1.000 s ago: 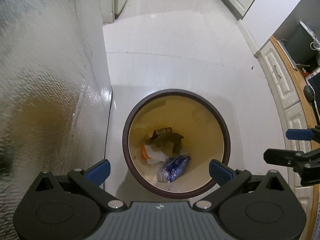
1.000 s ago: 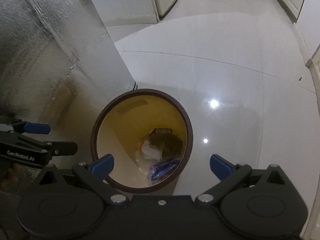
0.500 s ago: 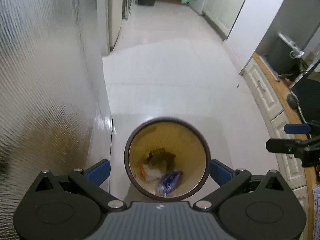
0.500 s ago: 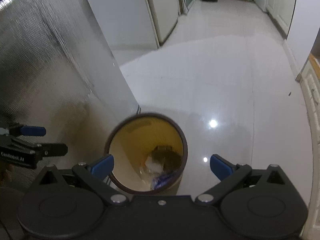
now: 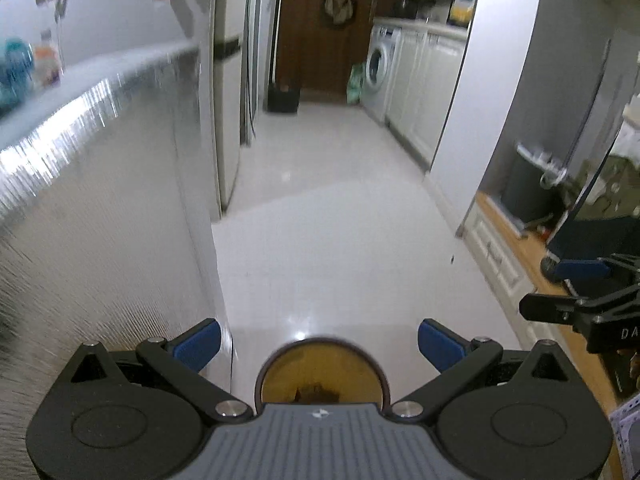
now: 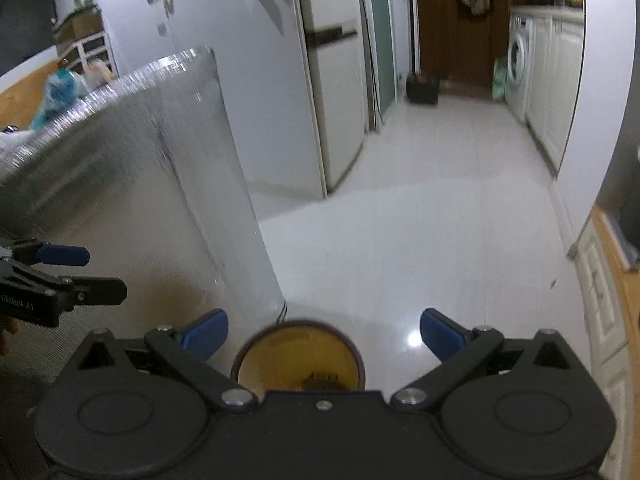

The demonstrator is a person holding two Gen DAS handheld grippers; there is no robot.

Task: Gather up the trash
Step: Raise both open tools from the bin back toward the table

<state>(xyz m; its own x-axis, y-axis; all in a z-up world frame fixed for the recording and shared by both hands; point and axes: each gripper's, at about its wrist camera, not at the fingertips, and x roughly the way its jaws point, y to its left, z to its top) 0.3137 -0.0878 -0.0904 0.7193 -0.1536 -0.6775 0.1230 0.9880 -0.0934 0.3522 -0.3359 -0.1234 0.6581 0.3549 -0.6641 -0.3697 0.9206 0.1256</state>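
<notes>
Hovering side by side above the floor, both grippers are pointing down a long kitchen corridor. The left gripper [image 5: 318, 342] is holding its 2 blue-padded fingers [image 5: 198, 344] spread wide with nothing between them, and the right gripper [image 6: 324, 334] is doing the same, its blue pads [image 6: 440, 338] well apart and gripping nothing. Each one is showing at the edge of the other's camera: the right gripper's blue tip is poking in at the right of the left wrist view, the left gripper's at the left of the right wrist view.

Sitting on the pale tiled floor [image 5: 332, 240] just below the grippers is the round trash bin [image 5: 322, 372], dark-rimmed and yellow inside. Only its far half is showing over each gripper body. A dark scrap of trash [image 5: 316, 394] is peeking out at the bottom of it, too cut off to identify. The bin is standing just beside a tall textured silver panel [image 6: 132, 200] that is filling the left side of both views, with a blurred teal object [image 6: 60, 92] lying on top.

Farther along, a white refrigerator [image 6: 336, 92] is standing on the left, a washing machine [image 6: 518, 68] is sitting under the counter on the right, and a small dark container [image 6: 422, 90] is resting at the foot of a brown door.
</notes>
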